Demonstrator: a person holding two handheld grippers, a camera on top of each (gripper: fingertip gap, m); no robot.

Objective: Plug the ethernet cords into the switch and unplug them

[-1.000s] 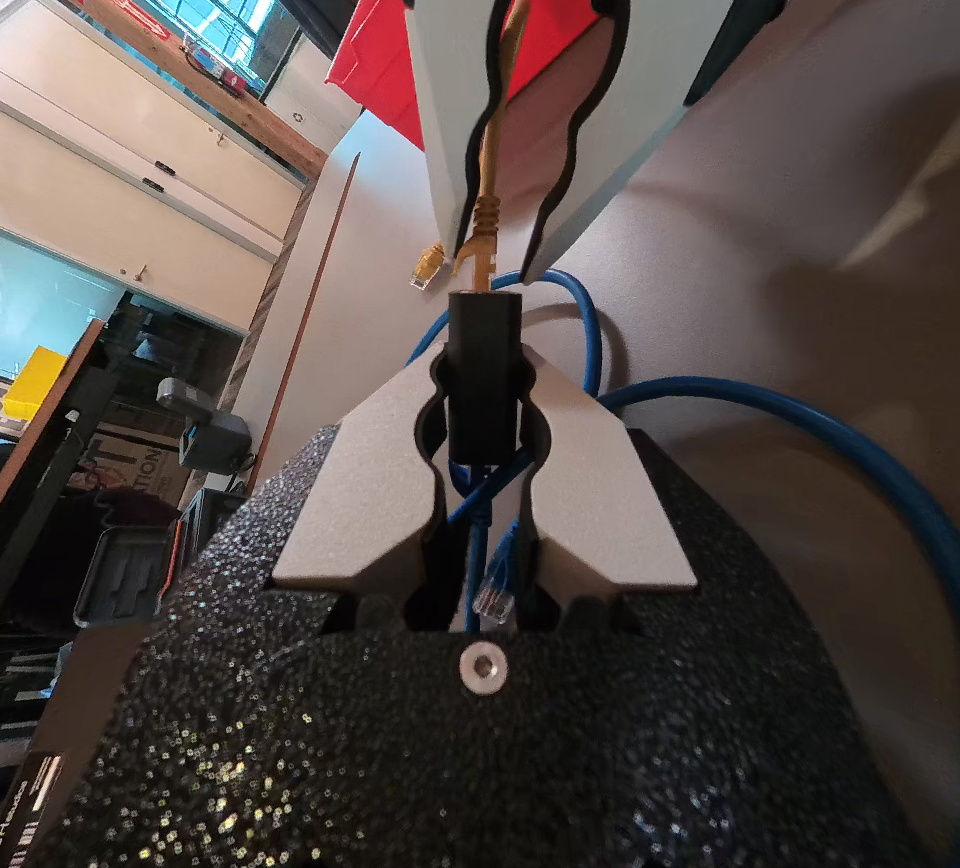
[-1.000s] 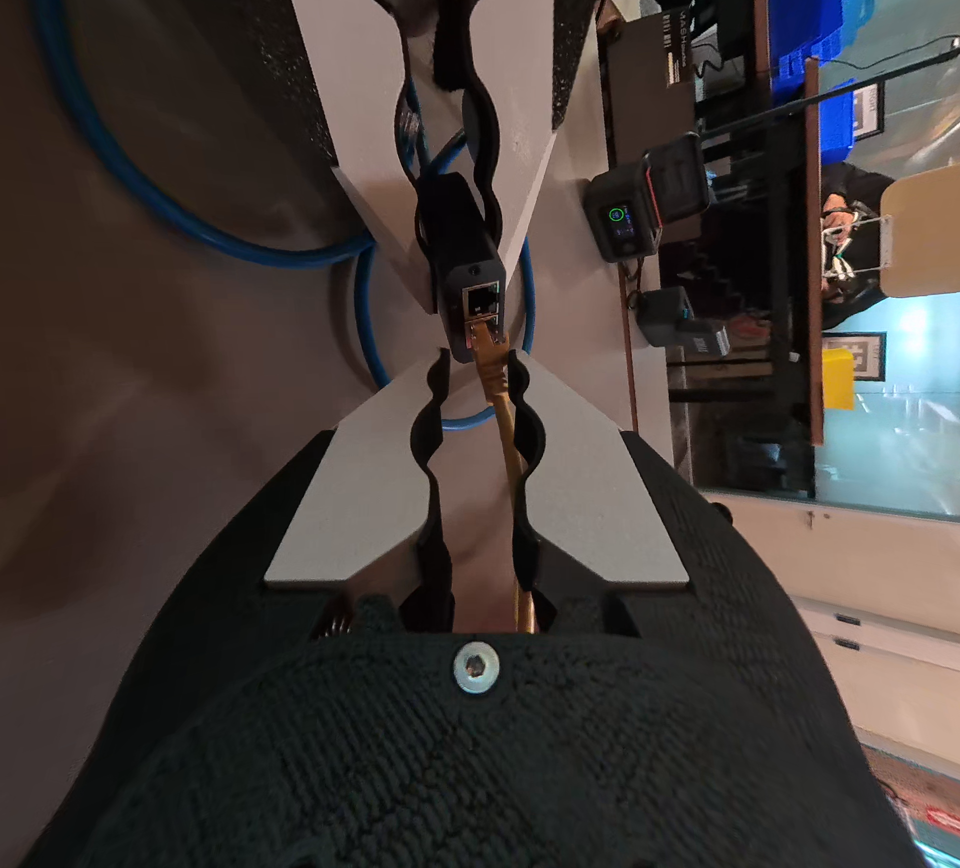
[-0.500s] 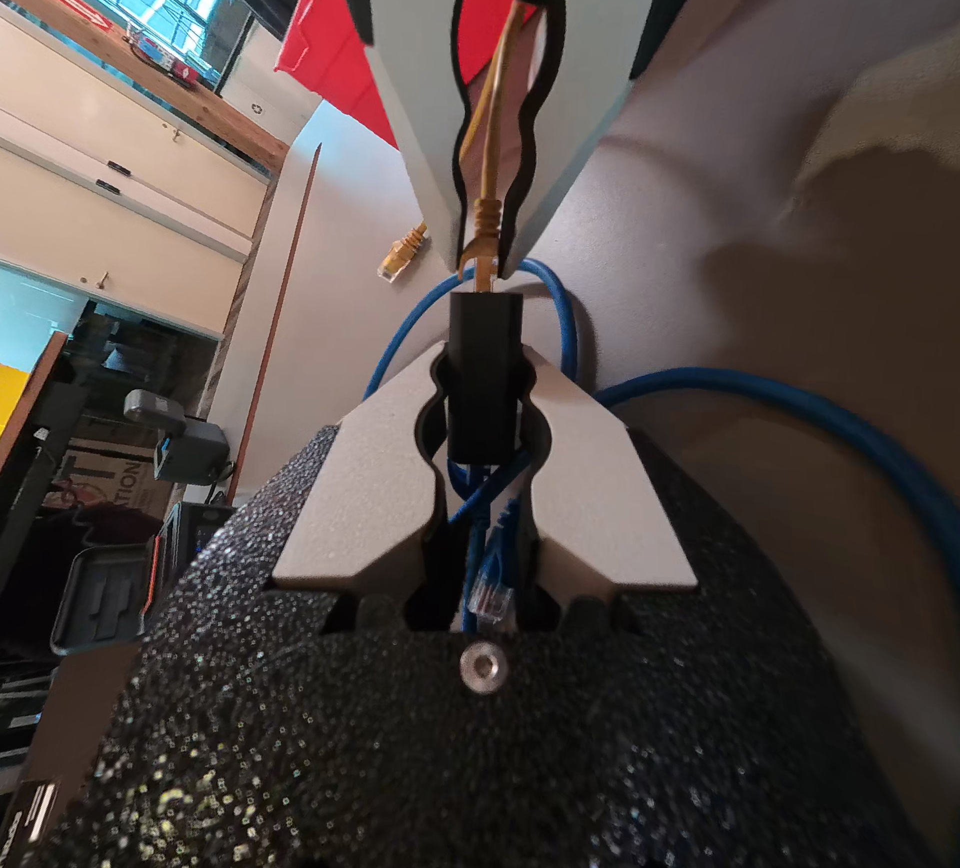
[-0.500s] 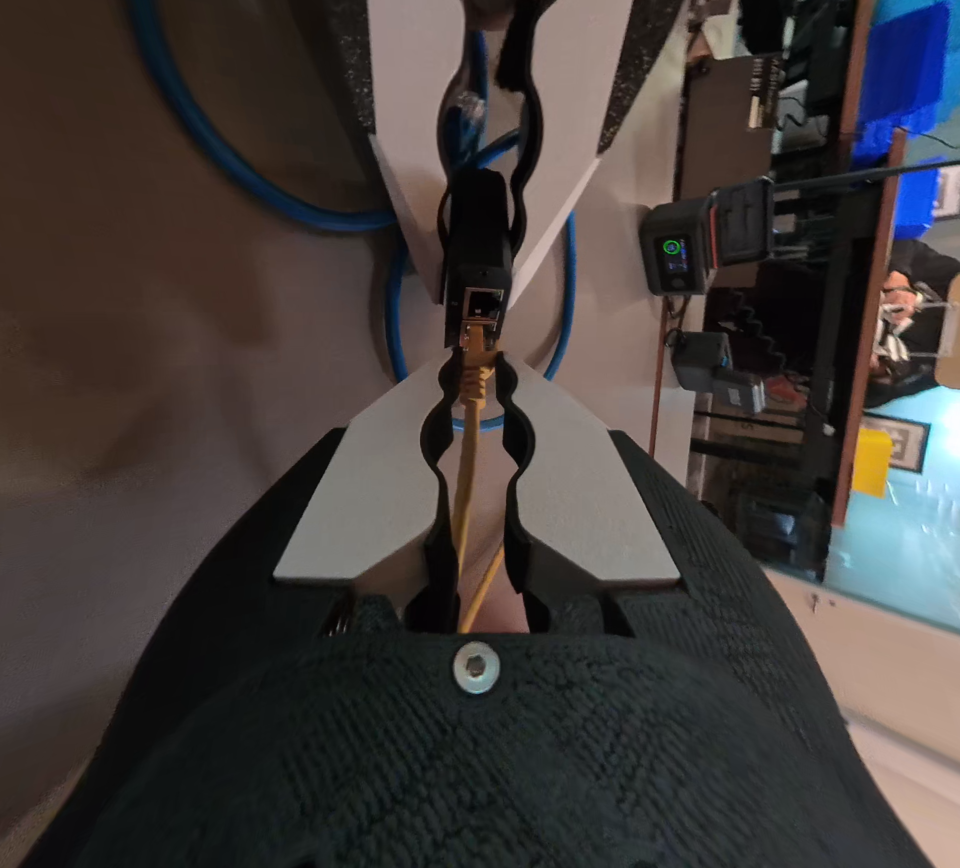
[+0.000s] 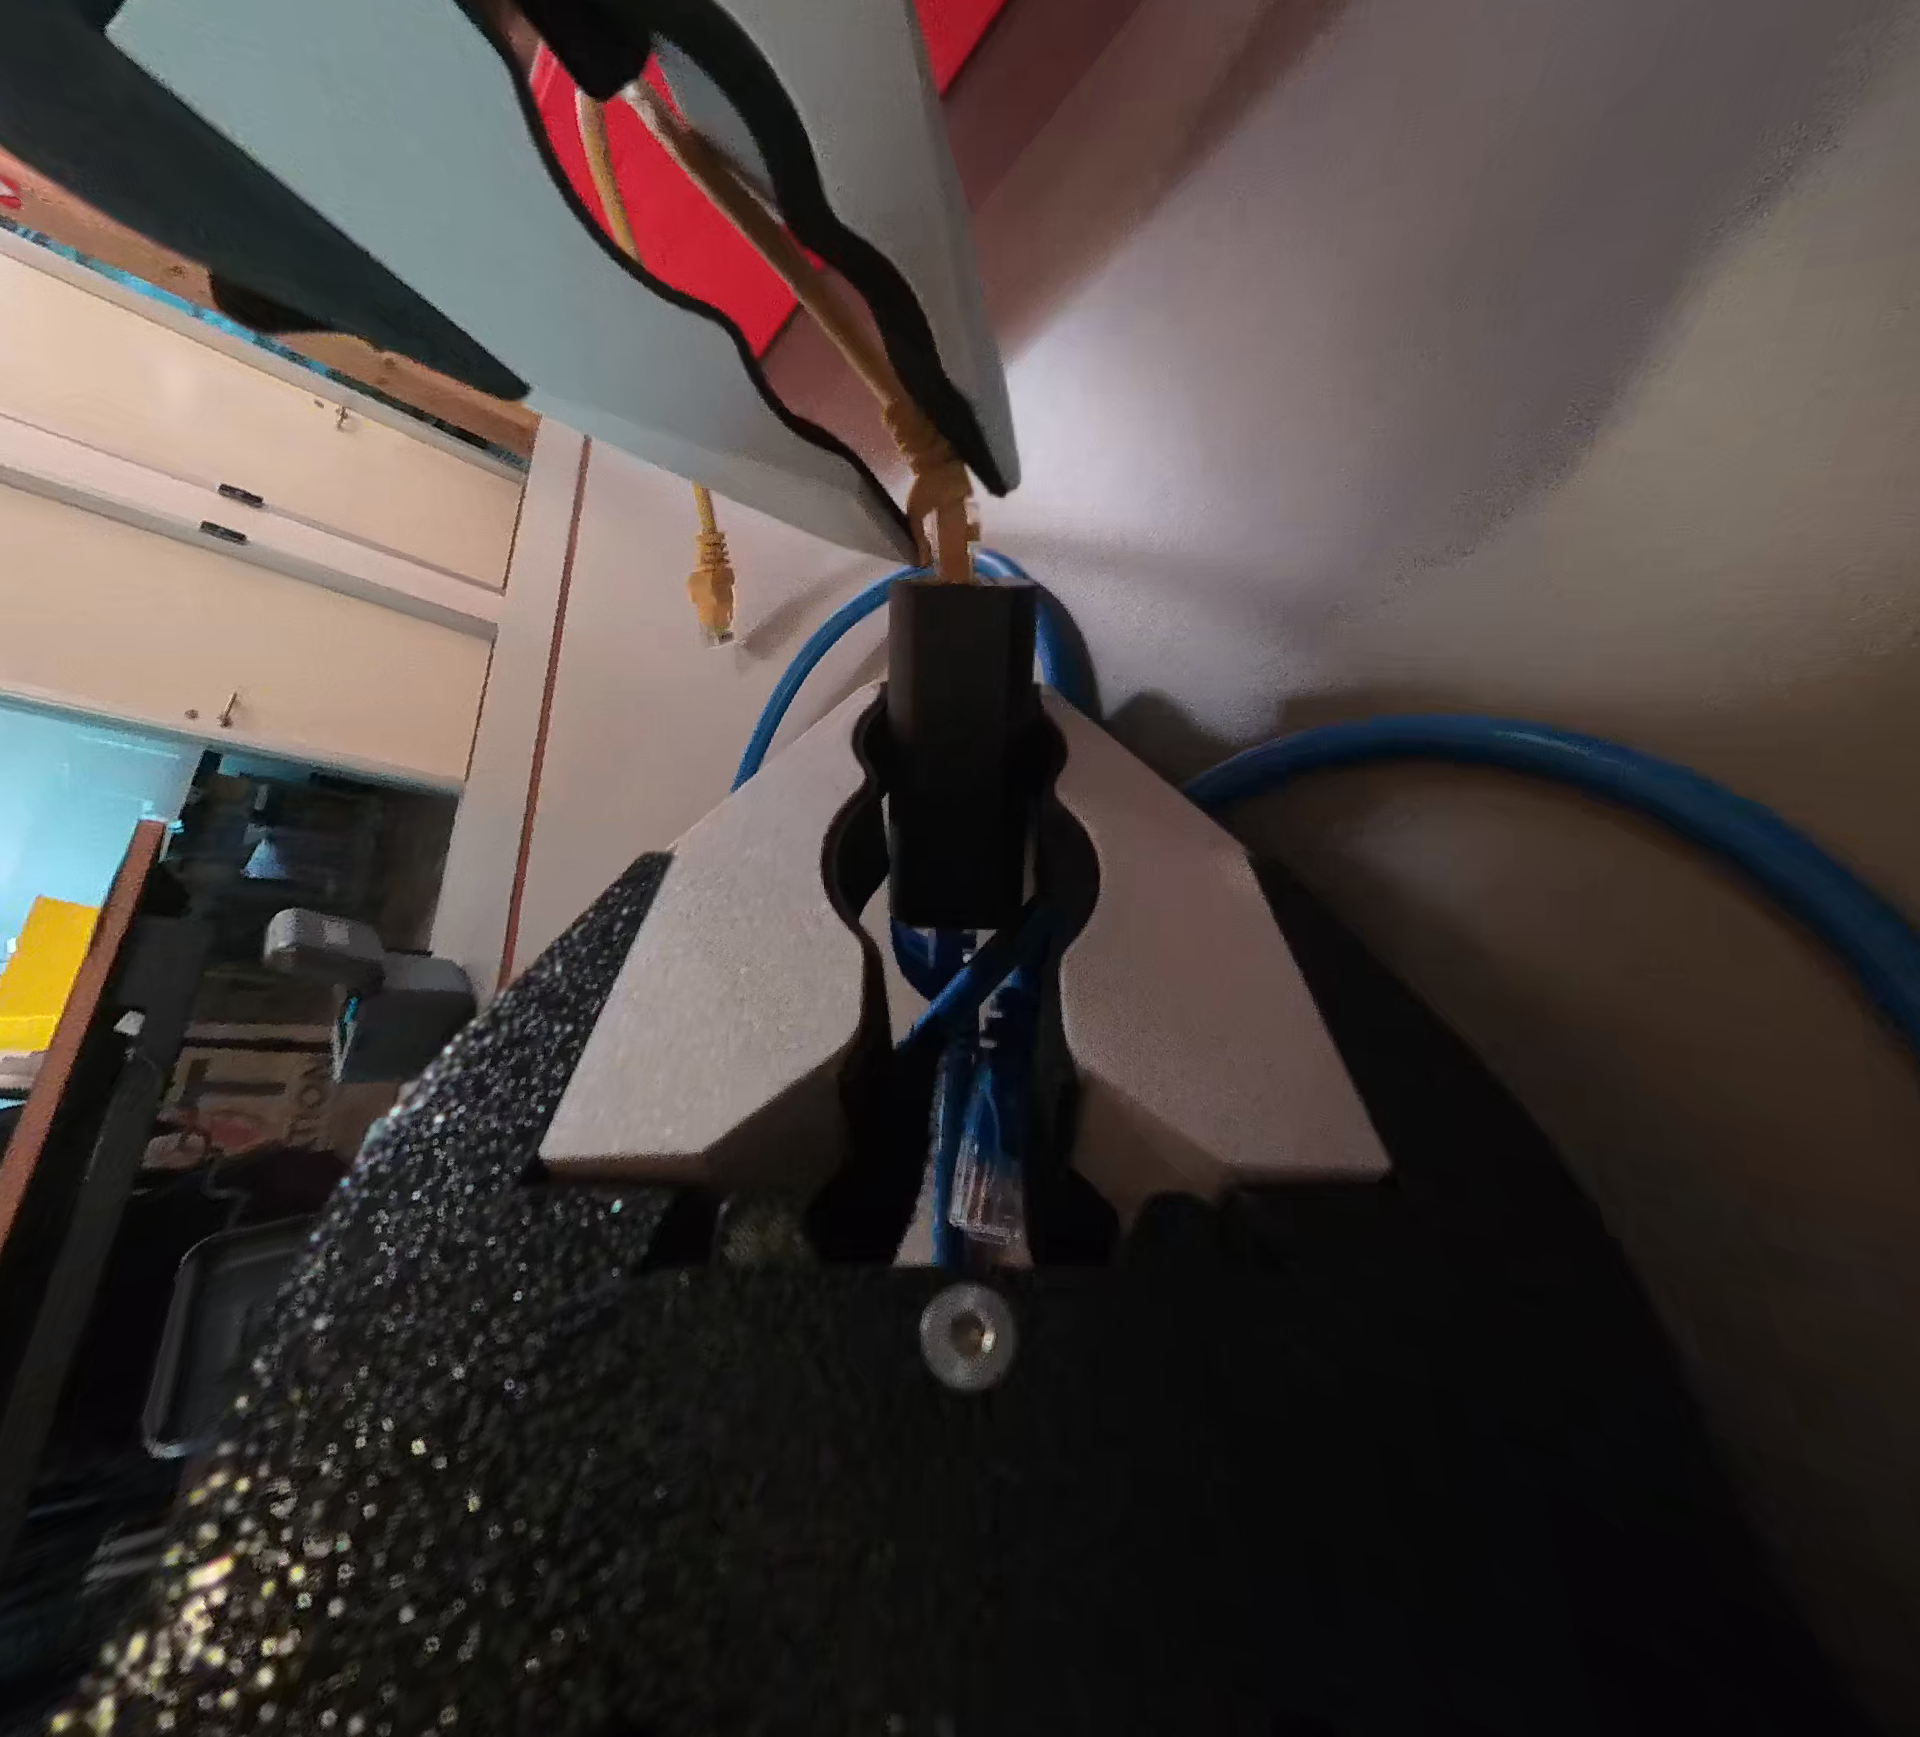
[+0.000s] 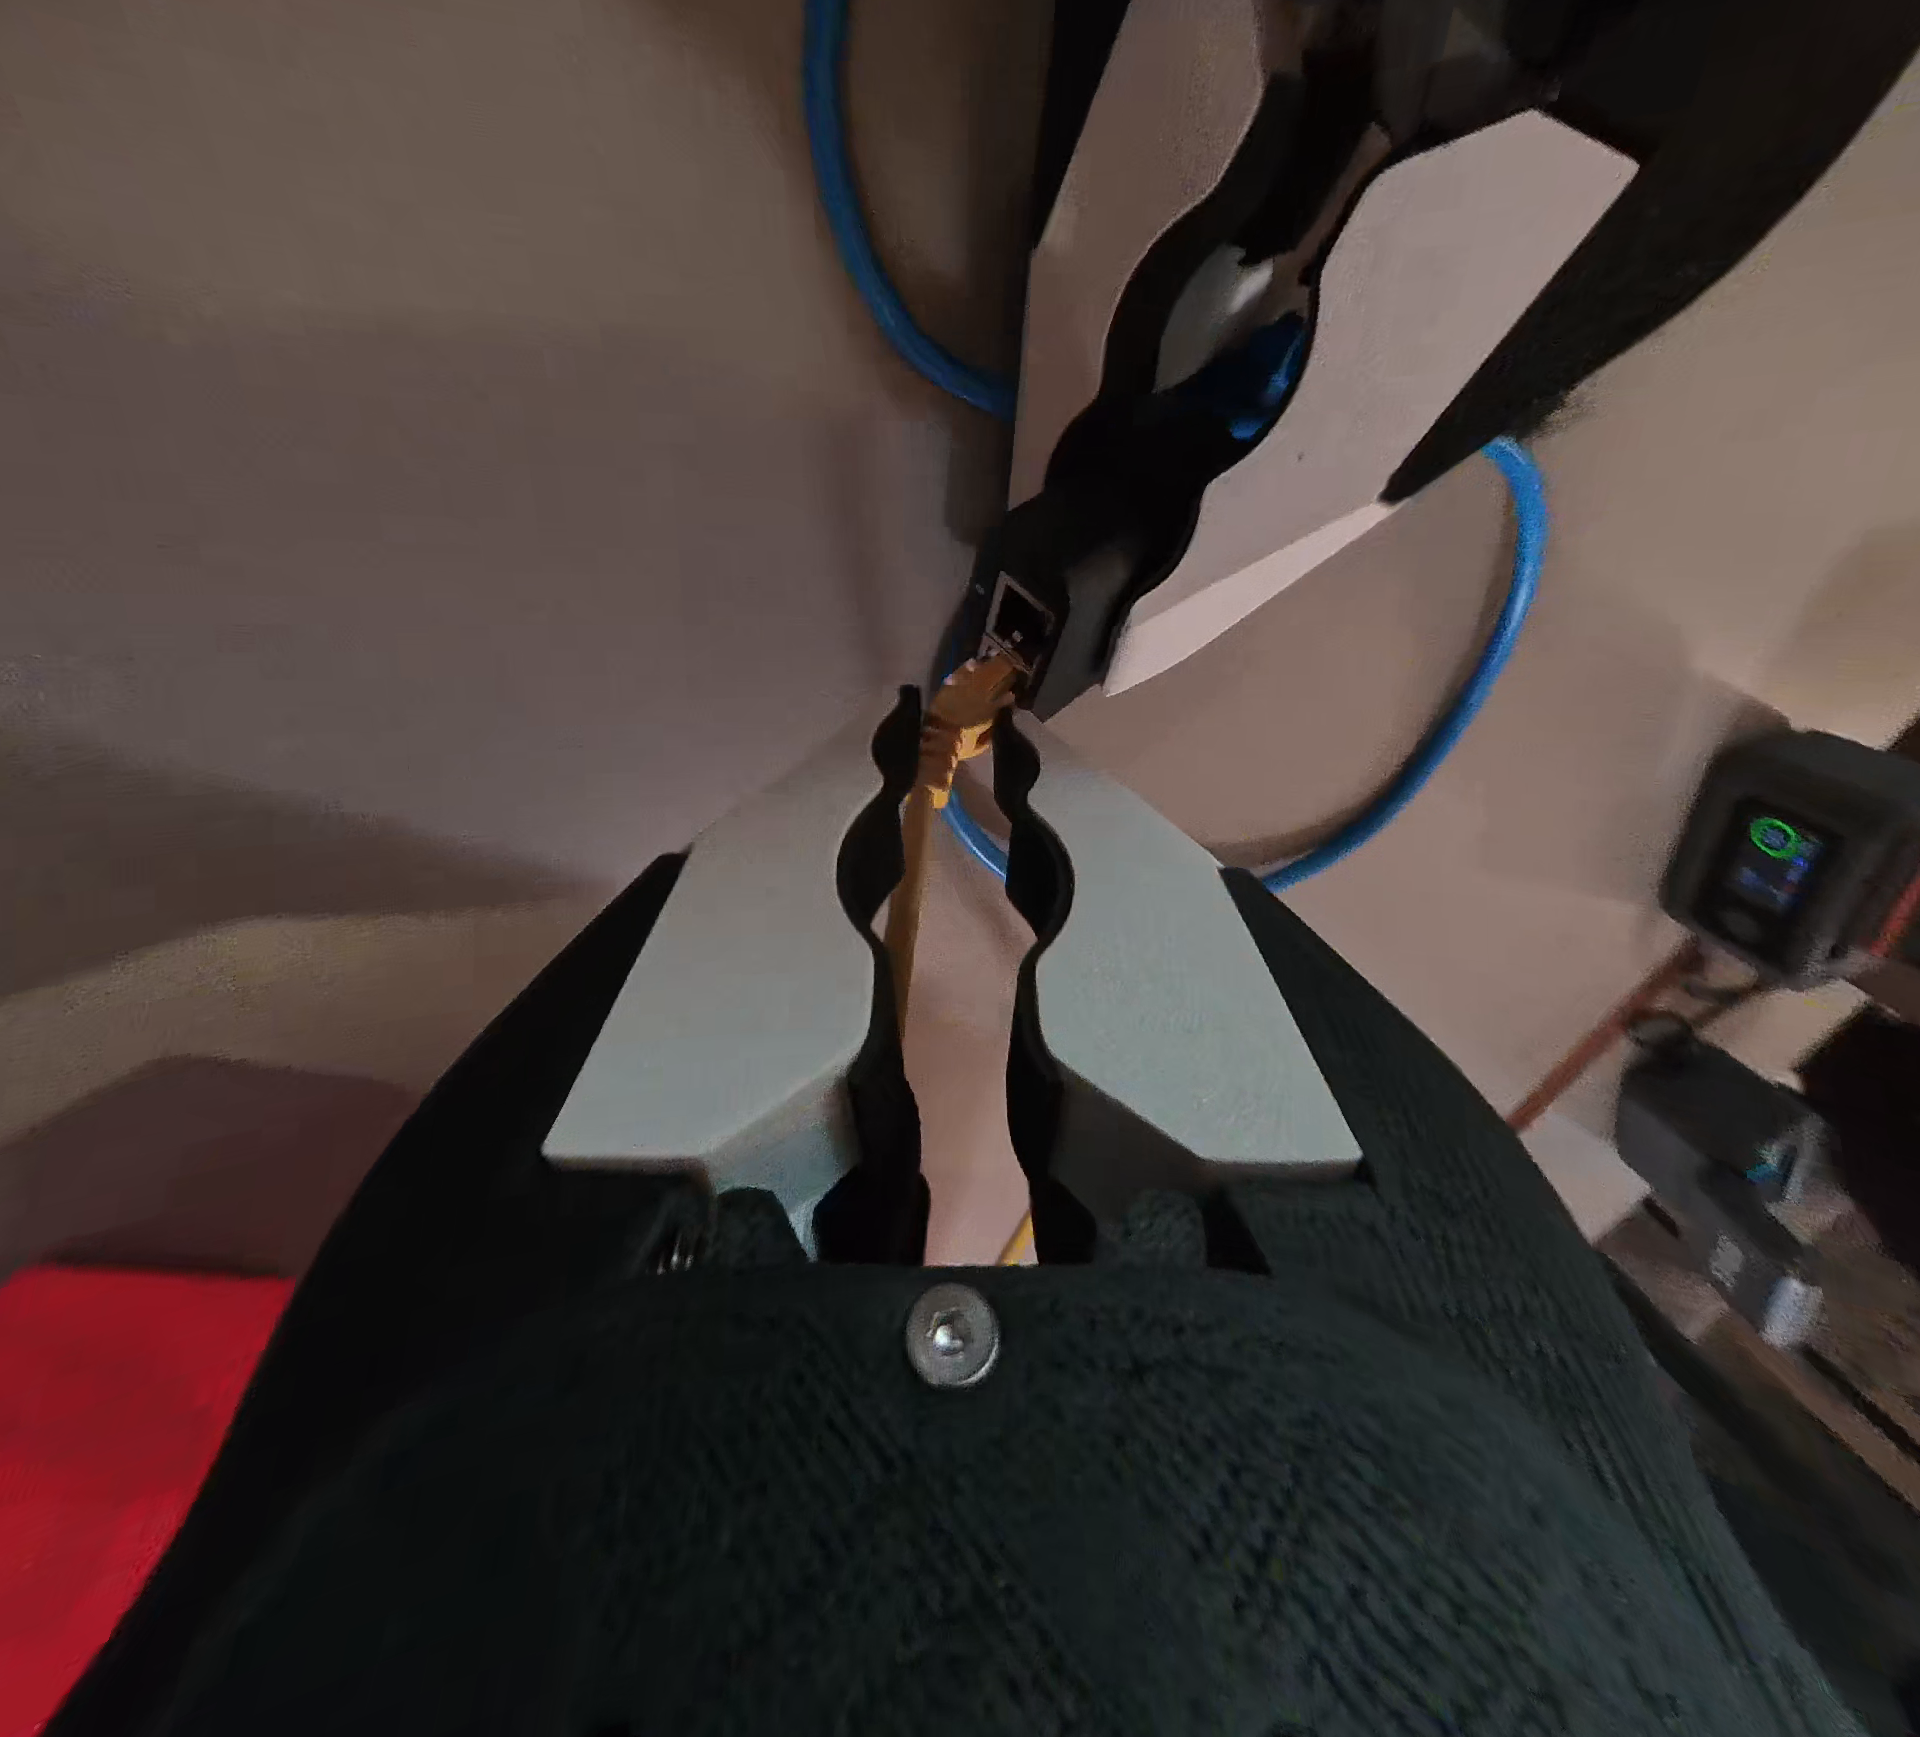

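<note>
The left gripper (image 5: 961, 742) clamped the light, rigid switch (image 5: 961, 752); the right gripper (image 6: 961, 731) pinched the limp yellow cord's (image 6: 914, 887) stiff plug (image 6: 971, 690).

Your left gripper (image 5: 961, 731) has matt grey plastic fingers (image 5: 727, 960) on a rough, glittery black body, clamping the switch (image 5: 961, 752), matt black plastic. The yellow cord (image 6: 914, 877) looks smooth rubbery; the table (image 6: 416, 337) is matt.
</note>
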